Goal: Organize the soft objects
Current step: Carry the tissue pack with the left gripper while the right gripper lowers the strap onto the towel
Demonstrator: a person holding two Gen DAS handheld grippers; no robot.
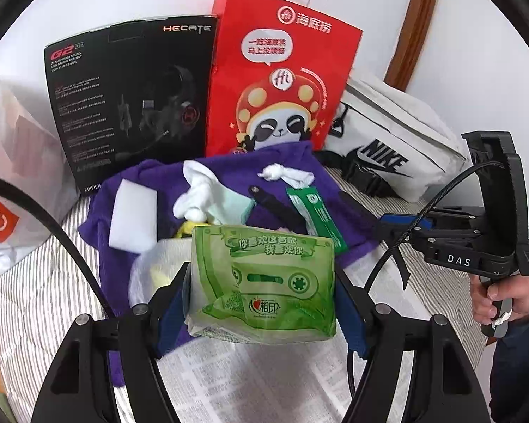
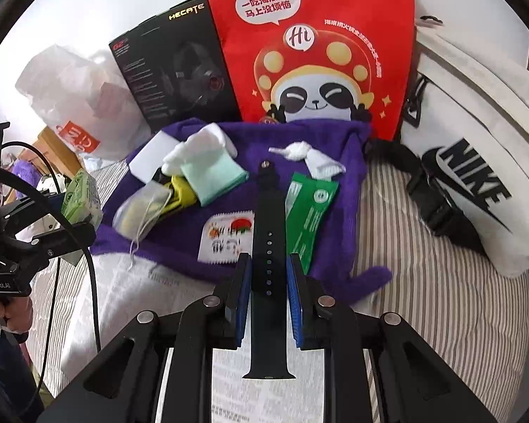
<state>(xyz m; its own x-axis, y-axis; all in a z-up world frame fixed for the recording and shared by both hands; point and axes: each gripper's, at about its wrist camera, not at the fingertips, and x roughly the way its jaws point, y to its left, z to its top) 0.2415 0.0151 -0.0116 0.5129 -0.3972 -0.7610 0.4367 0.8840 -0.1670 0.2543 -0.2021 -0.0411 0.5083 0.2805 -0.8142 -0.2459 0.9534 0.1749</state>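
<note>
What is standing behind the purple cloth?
Behind the purple cloth stand a black headset box and a red panda bag. The cloth covers their bottom edges.

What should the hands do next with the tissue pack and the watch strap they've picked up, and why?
Probably carry both off the purple cloth and set them down apart. The left gripper already clamps the green tissue pack, and the right gripper pinches the black watch strap. Socks, a sponge and sachets lie on the cloth, so both grippers need freeing.
</note>
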